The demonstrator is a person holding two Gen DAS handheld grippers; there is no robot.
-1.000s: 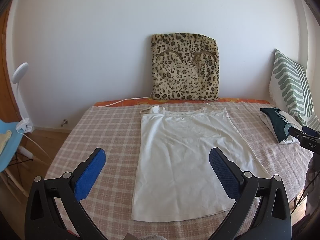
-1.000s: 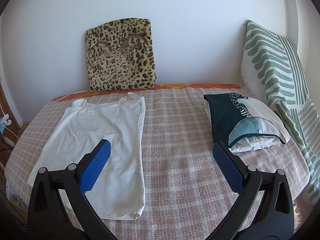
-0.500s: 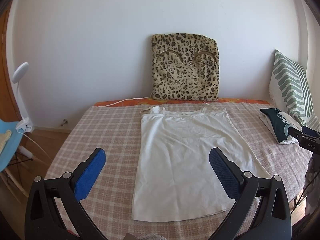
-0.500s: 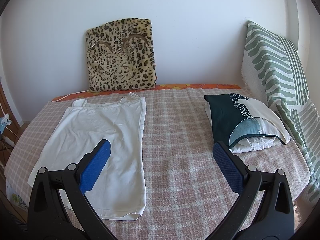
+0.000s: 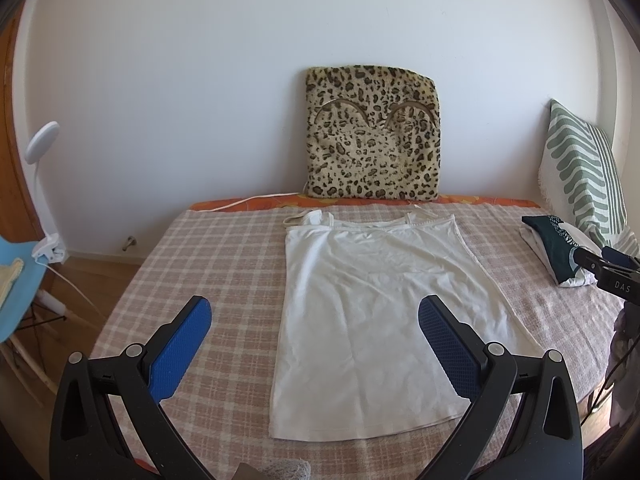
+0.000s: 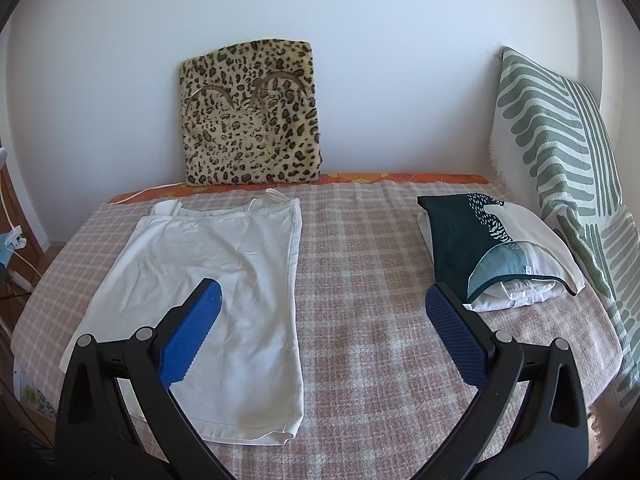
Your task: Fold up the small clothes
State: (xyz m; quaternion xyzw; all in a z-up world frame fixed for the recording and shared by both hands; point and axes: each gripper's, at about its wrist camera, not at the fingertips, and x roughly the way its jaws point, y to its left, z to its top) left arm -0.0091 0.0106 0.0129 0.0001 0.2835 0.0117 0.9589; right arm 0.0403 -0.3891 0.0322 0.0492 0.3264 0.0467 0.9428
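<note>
A white strappy top (image 5: 376, 312) lies flat on the checked bed cover, straps toward the wall and hem toward me. It also shows in the right wrist view (image 6: 208, 288). My left gripper (image 5: 314, 312) is open and empty, held above the hem end of the top. My right gripper (image 6: 322, 300) is open and empty, held above the cover just right of the top. The right gripper's tip shows at the edge of the left wrist view (image 5: 608, 268).
A pile of folded clothes (image 6: 492, 252) lies at the right of the bed (image 6: 360, 240). A leopard cushion (image 5: 374, 136) leans on the wall, a green striped pillow (image 6: 568, 168) stands at far right. A blue chair (image 5: 12, 280) and lamp (image 5: 40, 148) stand left of the bed.
Both grippers stay open and nearly still. The views have shifted only slightly.
</note>
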